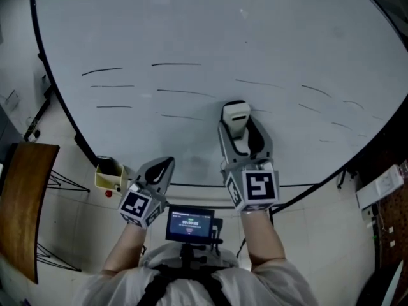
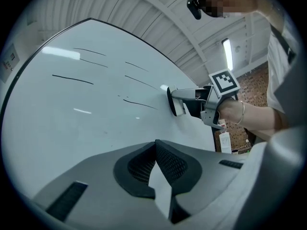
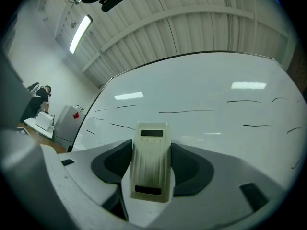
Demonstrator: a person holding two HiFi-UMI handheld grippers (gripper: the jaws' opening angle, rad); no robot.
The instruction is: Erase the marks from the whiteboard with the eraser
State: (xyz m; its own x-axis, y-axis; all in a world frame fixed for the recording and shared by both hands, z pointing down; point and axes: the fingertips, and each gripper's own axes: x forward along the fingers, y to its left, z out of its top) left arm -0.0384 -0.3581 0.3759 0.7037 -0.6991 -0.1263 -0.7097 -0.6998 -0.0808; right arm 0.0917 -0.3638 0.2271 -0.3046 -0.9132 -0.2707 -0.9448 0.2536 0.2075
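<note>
Right gripper (image 1: 237, 127): clamped on eraser (image 1: 235, 118), pressed to whiteboard (image 1: 210, 24).
Left gripper (image 1: 160, 169): jaws together, empty, near board's lower edge.
Marks (image 1: 176, 64): left and right of eraser.

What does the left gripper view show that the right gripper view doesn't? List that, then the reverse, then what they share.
Only the left gripper view: the right gripper side-on, holding the eraser at the whiteboard, plus the left gripper with shut, empty jaws. Only the right gripper view: the eraser's ridged back between the right jaws, and a distant person at far left. Both: the whiteboard, its dark marks and a ceiling light.
</note>
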